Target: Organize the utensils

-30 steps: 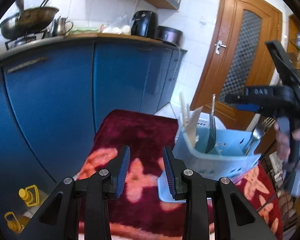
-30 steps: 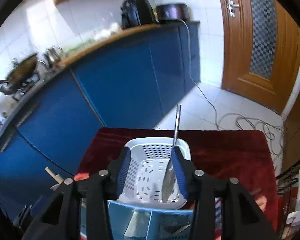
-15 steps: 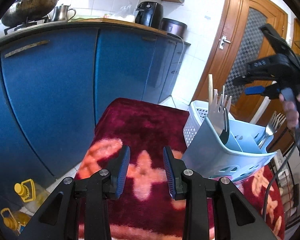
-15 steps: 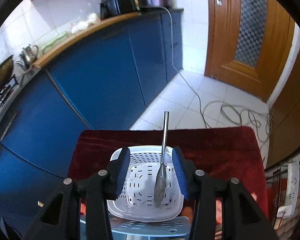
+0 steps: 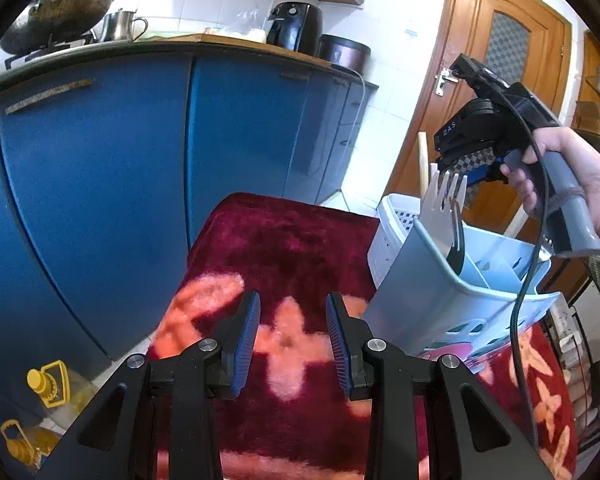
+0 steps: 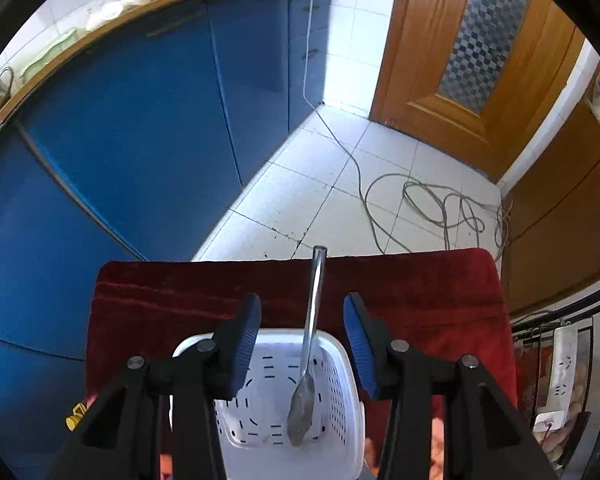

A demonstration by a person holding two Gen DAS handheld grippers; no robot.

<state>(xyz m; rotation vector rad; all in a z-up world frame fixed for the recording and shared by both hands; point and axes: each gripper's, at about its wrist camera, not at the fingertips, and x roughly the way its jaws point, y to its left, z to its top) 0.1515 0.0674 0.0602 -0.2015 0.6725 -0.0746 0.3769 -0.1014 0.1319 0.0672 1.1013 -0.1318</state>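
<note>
My left gripper (image 5: pixel 292 344) is open and holds nothing, low over a red blanket (image 5: pixel 284 248) with orange flowers. To its right stands a light blue utensil caddy (image 5: pixel 420 304) with forks (image 5: pixel 444 208) upright in it. A white perforated basket (image 5: pixel 392 224) sits just behind the caddy. A hand holds my right gripper (image 5: pixel 466 164) above them. In the right wrist view my right gripper (image 6: pixel 302 312) is open and points down at the white basket (image 6: pixel 340 360). A metal spoon (image 6: pixel 310 340) lies bowl-down in the basket, its handle leaning on the far rim, between the fingers but clear of both pads.
Blue kitchen cabinets (image 5: pixel 100 180) run close along the left of the blanket-covered surface. Oil bottles with yellow caps (image 5: pixel 48 384) stand on the floor at lower left. A loose cable (image 6: pixel 420 200) coils on the tiled floor before a wooden door (image 6: pixel 460 60). A white power strip (image 6: pixel 560 376) hangs at right.
My right gripper has swung out over the white basket and tipped further down; the spoon, earlier beside the right pad, now stands midway between the fingers. The left gripper barely moved.
</note>
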